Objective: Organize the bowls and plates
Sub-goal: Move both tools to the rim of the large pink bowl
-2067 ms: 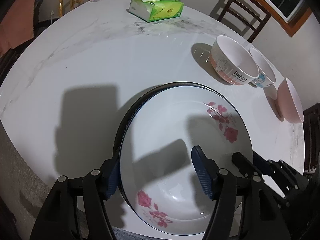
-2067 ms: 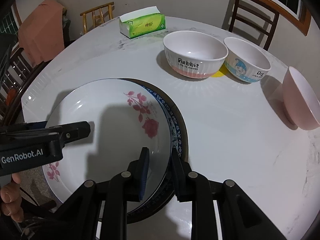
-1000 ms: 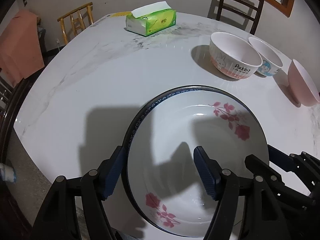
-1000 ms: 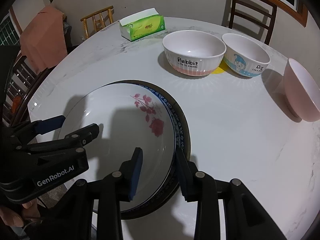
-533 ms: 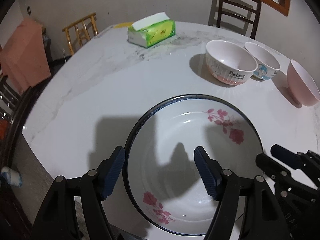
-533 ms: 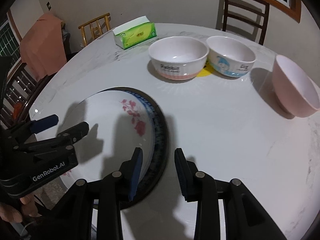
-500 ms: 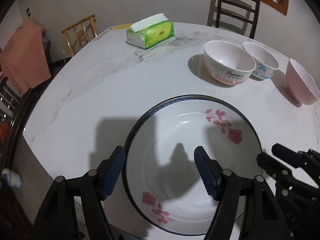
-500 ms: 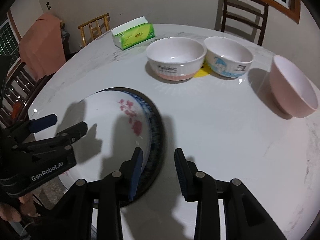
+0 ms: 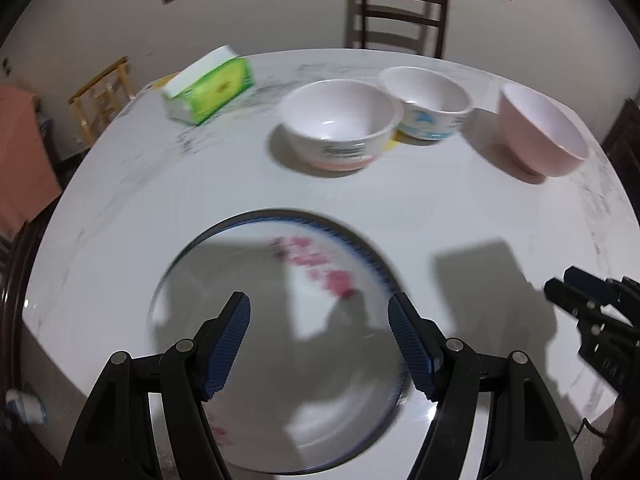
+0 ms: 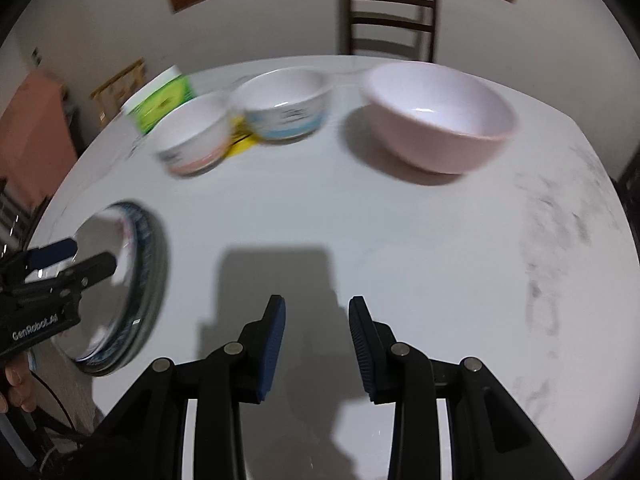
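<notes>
Blue ribbed pads on the left gripper (image 9: 319,340) are standing wide apart with nothing between them, hanging over the near half of the plates (image 9: 280,344); right gripper (image 10: 316,346) is part open, empty too, pointing across bare table (image 10: 420,240) toward the pink bowl (image 10: 438,128). Plates are sitting stacked, rose-print one on top of a blue-rimmed one, at the near table edge; both views are blurring, so the exact seating of the stack is hard to tell. Plates look done, so the step in hand is probably the bowls: three are lining the far side, the rabbit bowl (image 9: 338,134) touching or nearly touching the blue bowl (image 9: 428,104), the pink bowl standing apart on the right. To nest them well, the right gripper should be opening wider, coming in level at the pink bowl's near rim, one pad inside and one outside the wall, and closing firmly since the glazed wall is likely slipping easily; lifting straight up before swinging over avoids knocking the blue bowl. Something yellow (image 10: 240,144) is lying between the two printed bowls. A tissue box (image 9: 210,90) is sitting far left. Table is round, white marble-look with grey smudges; chair (image 9: 398,12) and a wood-framed panel are behind it against a plain wall.
</notes>
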Demonstrator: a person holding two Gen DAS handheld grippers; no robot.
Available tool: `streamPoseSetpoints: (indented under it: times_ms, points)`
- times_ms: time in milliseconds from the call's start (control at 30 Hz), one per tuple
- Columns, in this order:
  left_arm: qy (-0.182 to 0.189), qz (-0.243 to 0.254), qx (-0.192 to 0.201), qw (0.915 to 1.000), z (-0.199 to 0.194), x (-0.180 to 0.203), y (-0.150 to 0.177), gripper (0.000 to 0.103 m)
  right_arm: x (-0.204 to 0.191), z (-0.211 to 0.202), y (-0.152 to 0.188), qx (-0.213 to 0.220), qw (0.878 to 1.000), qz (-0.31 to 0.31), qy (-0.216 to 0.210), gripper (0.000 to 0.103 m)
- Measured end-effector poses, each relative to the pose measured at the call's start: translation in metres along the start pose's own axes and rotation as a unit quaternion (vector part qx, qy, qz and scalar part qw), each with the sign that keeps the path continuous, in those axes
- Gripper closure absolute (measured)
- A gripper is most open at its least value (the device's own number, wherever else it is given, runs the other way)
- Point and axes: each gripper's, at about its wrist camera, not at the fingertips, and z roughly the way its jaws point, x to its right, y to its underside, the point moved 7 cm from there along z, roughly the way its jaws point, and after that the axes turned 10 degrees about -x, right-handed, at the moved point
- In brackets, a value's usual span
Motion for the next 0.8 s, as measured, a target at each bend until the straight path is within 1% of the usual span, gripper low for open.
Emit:
streamPoseSetpoints:
  times_ms: [133,233,333,433,600,667,800]
  points:
    - [0.031,0.030,-0.002,0.9991,-0.003,0.035,-0.015,0.034,0.046,-0.012,-0.009,0.010,0.999,0.040,-0.002,0.069]
    - [0.053,0.045,-0.003,0.9976,-0.008,0.055,-0.028,0.034,0.076,-0.025,-0.022,0.025,0.998,0.065,-0.004,0.069]
    - [0.072,0.059,0.007,0.9956,-0.017,0.080,-0.050,0.034,0.096,-0.032,-0.040,0.039,0.996,0.083,-0.006,0.069]
    - [0.086,0.063,0.018,0.9942,-0.024,0.100,-0.072,0.034,0.115,-0.038,-0.058,0.054,0.994,0.098,-0.012,0.069]
    - [0.119,0.062,0.015,0.9909,-0.027,0.131,-0.110,0.034,0.137,-0.039,-0.090,0.065,0.991,0.117,-0.023,0.069]
    - [0.130,0.060,0.009,0.9897,-0.023,0.142,-0.123,0.034,0.145,-0.038,-0.102,0.066,0.990,0.125,-0.028,0.069]
    - [0.143,0.042,-0.009,0.9888,-0.011,0.155,-0.146,0.036,0.155,-0.025,-0.120,0.052,0.989,0.133,-0.031,0.069]
